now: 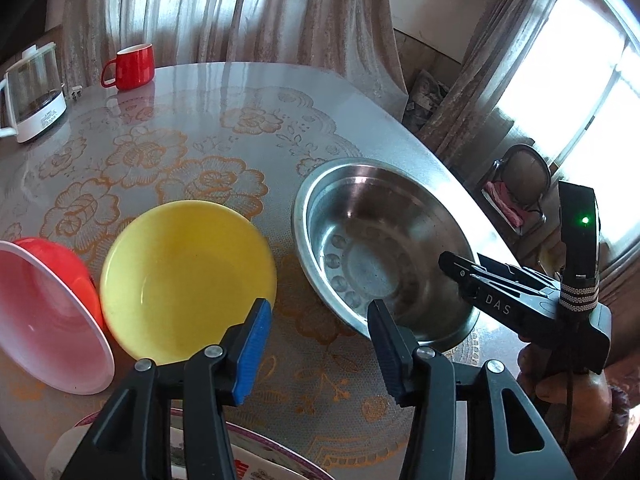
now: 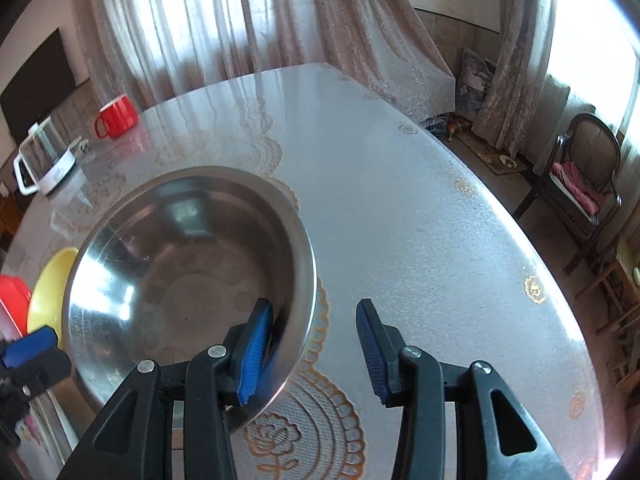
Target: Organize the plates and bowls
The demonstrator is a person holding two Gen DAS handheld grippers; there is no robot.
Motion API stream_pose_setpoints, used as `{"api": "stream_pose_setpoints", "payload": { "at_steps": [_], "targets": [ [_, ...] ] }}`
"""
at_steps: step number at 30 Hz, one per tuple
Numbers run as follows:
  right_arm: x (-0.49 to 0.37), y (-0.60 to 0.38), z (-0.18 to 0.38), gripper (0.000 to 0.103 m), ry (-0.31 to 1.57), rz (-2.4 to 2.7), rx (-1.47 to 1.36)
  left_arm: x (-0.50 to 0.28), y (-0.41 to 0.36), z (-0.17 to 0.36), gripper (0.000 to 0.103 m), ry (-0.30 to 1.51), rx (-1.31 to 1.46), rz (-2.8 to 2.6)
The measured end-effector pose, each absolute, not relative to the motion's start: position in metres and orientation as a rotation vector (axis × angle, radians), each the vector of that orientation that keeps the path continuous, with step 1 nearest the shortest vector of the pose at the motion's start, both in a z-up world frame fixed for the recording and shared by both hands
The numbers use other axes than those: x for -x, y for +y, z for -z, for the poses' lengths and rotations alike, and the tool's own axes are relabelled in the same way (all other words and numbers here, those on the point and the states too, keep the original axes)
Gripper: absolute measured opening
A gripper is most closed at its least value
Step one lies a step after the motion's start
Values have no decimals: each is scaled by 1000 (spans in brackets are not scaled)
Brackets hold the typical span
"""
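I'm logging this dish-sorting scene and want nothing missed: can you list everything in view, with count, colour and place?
steel bowl: 1, silver, right part of the table, upright.
yellow bowl: 1, yellow, left of the steel bowl.
red bowl: 1, red outside, pale pink inside, tilted, left of the yellow bowl.
patterned plate: 1, white with a pink rim, near edge, mostly hidden.
red mug: 1, far left of the table.
kettle: 1, clear with a white base, far left edge.
table: 1, grey cloth with orange flowers.
chair: 1, dark, by the window.
left claw: open, empty, between the yellow and steel bowls.
right claw: open, astride the steel bowl's near rim.
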State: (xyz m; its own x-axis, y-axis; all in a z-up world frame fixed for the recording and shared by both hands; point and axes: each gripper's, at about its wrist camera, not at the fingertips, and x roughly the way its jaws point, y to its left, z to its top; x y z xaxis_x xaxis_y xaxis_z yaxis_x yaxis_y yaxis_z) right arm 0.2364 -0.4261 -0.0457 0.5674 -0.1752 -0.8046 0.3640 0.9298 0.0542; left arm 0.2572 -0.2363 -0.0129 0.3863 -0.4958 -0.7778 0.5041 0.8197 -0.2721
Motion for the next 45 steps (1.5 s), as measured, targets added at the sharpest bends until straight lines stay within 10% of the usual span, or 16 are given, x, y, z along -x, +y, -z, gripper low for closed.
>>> {"api": "stream_pose_setpoints", "payload": {
  "at_steps": [22, 31, 45],
  "targets": [
    [-202, -456, 58, 41, 898, 275, -349, -266, -288, 30, 49, 1022, -75, 688],
    [-186, -471, 56, 42, 794, 302, -499, -263, -300, 37, 25, 1054, -98, 694],
    [-176, -456, 61, 26, 816, 249, -513, -229, -287, 32, 25, 1047, -78, 735]
  ]
}}
